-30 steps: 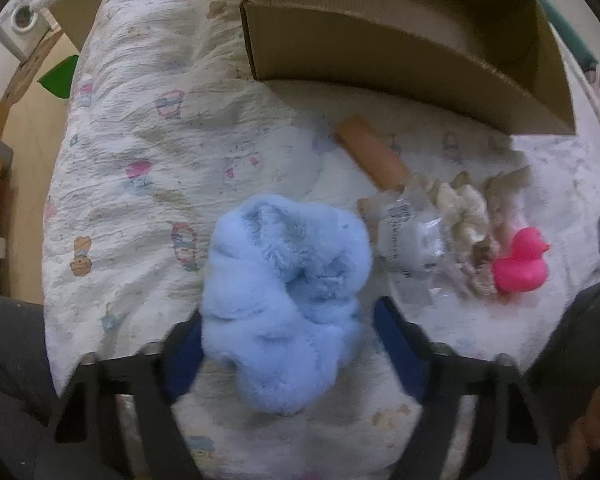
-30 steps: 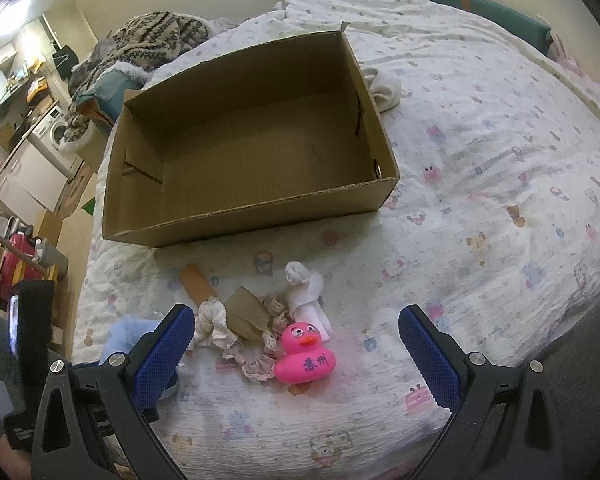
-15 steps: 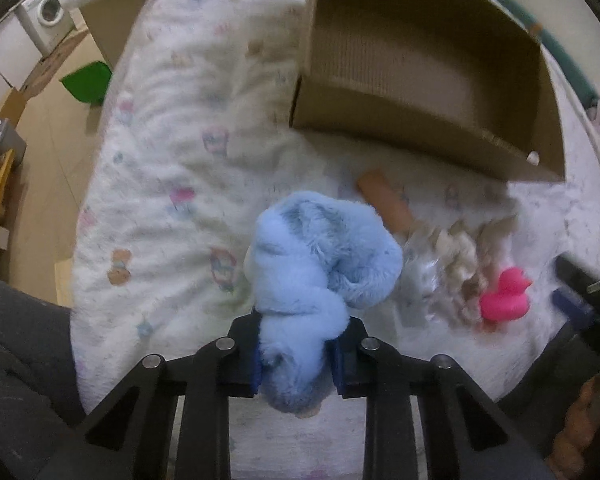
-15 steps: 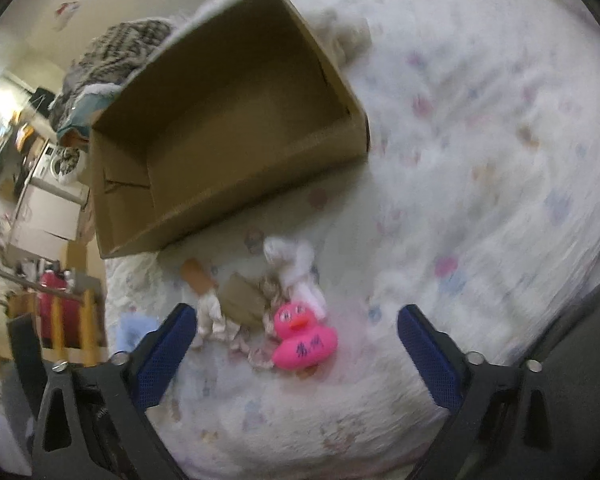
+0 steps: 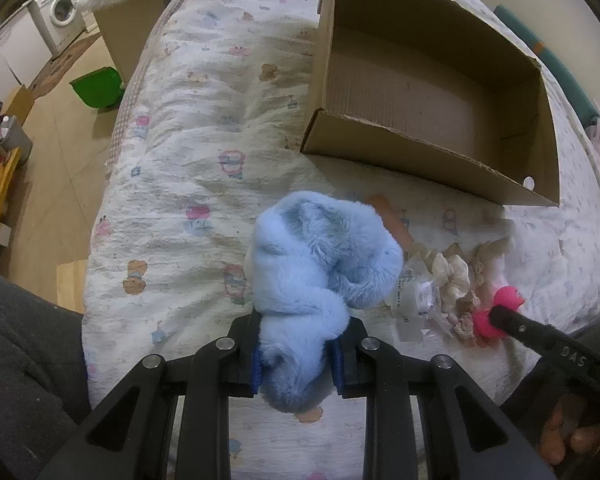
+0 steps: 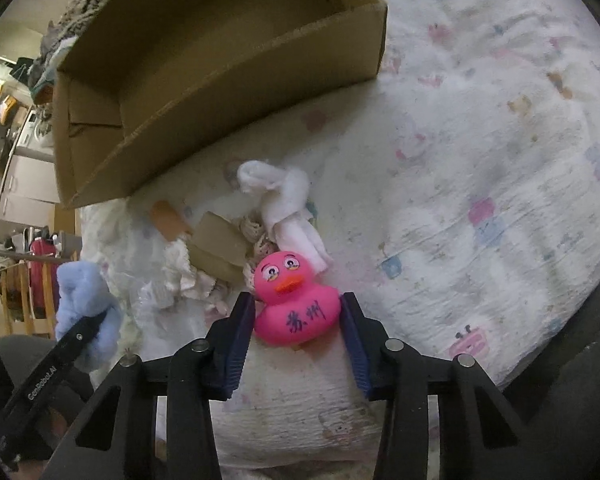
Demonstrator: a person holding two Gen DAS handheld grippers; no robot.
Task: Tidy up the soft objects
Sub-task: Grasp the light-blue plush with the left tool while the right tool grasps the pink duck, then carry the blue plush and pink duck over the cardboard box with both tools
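1. The left gripper (image 5: 296, 354) is clamped tight on the fluffy blue plush (image 5: 320, 264), its blue pads sunk into the narrow lower end of the fur; the bulk of the plush sits at 12 o'clock above the jaws, over the bed (image 5: 172, 184).
2. Over to the right gripper (image 6: 298, 330): its jaws have just been closing and now flank the pink rubber duck (image 6: 296, 306). The left pad is at the duck's side; whether the right pad touches is hard to tell.
3. The duck sits on the patterned bed cover, beak facing the camera, dark characters on its chest.
4. At 11 o'clock from the duck lies a small heap: a white rolled cloth (image 6: 286, 204), a brown card piece (image 6: 220, 246), cream lacy scrunchies (image 6: 184, 276) and an orange tube (image 6: 168, 220).
5. The open cardboard box (image 6: 220, 80) stands on the bed at 12 o'clock beyond the heap.
6. In the right wrist view the blue plush shows at 9 o'clock, pinched in the other tool's black finger.
7. In the left wrist view a washing machine (image 5: 62, 10) stands at 10 o'clock, with a green bin (image 5: 96, 88) on the floor.
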